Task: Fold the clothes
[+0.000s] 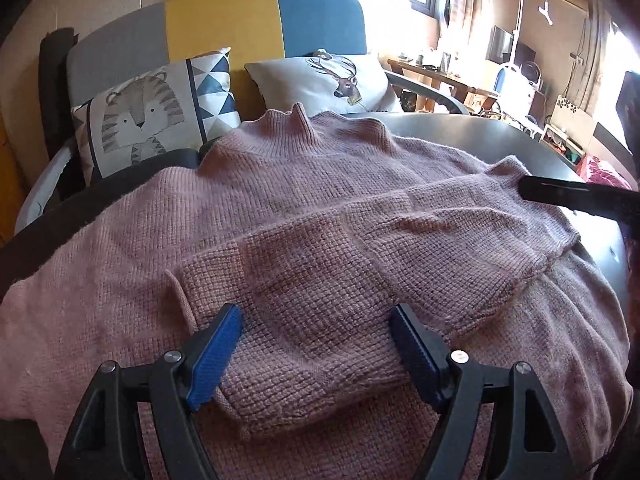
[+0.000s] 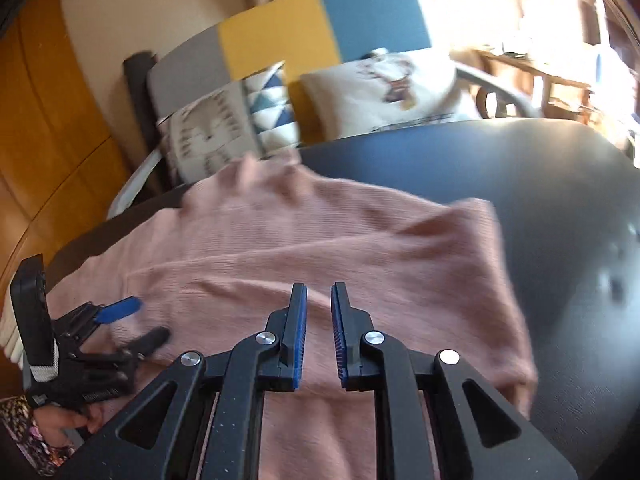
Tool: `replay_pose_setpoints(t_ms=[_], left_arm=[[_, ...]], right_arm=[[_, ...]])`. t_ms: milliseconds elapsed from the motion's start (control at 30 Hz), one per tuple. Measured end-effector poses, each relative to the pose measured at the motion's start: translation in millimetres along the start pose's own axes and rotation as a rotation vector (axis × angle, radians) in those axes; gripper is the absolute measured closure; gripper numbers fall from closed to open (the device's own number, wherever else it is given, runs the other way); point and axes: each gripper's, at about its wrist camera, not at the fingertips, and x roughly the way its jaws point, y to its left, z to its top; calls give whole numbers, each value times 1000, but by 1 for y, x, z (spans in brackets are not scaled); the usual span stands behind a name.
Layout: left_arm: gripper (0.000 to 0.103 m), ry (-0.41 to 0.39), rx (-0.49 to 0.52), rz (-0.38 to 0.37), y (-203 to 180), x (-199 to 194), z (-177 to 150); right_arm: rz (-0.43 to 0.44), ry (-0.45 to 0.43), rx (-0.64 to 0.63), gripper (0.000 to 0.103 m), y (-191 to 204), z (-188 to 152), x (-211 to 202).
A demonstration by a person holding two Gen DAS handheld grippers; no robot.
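- pink chunky knit, the sweater (image 1: 304, 200) lies spread flat on the dark table (image 1: 460, 132), collar (image 1: 298, 118) toward the sofa and one sleeve (image 1: 360, 248) folded across the chest.
- it looks soft, thick and fairly weighty for a garment; i judge it will sag and stretch if lifted by one point, so two well-spaced grips should suit it better.
- the loose knit should give the ribbed pads plenty of bite, so slipping seems unlikely; snagging a loop is the likelier trouble.
- good places to take hold, as i judge: the cuff end of the folded sleeve, the side seam near the hem, or the shoulder edge, pinching through both layers.
- left tool (image 1: 316, 328) hangs just over the cuff end of that sleeve with its blue pads spread wide, gripping nothing.
- right tool (image 2: 319, 312) sits above the sweater's body with its pads nearly together, a narrow gap showing and no cloth between them; that view is blurred.
- beyond the table stands a grey, yellow and blue sofa (image 1: 224, 20) with a tiger cushion (image 1: 144, 120) and a deer cushion (image 1: 340, 80).
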Motion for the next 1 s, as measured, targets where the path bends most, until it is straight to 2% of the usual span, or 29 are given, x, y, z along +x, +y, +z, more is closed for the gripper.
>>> replay_pose_setpoints(t_ms=[100,233,300,333,367,433,600,633,700,867,1000], left_arm=[[24,-4,-6,-7,0,-1,-1],[24,-6,-11,-14,1,0,-2],[24,-7,-9,-13,0,0,-2],[24,-7,-10,-15,1,0,-2],[24,-8,-12,-16,1,0,-2],[24,-9,-12,-16,1,0,-2],[24,-10,-13,-17,1,1,-2],[23,-10,-13,-16,1,1,-2],[23,-10,-12,-15,1,1,-2],[24,-10,-22,-28,0,1,-2],[23,-8,-22,-28,1,2,-3]], right_arm=[[8,61,-36,95,9,8,31],[18,152,-84,97,16,-6,58],[3,135,-123,98,18,-8,53],[8,142,-89,98,15,-4,48],[30,135,-40,94,13,2,43],[104,87,13,94,14,10,33],[53,176,-130,94,49,18,68],[42,181,-151,97,54,20,74],[24,139,-147,98,55,22,78],[86,59,23,94,31,22,52],[-17,75,9,94,3,14,31]])
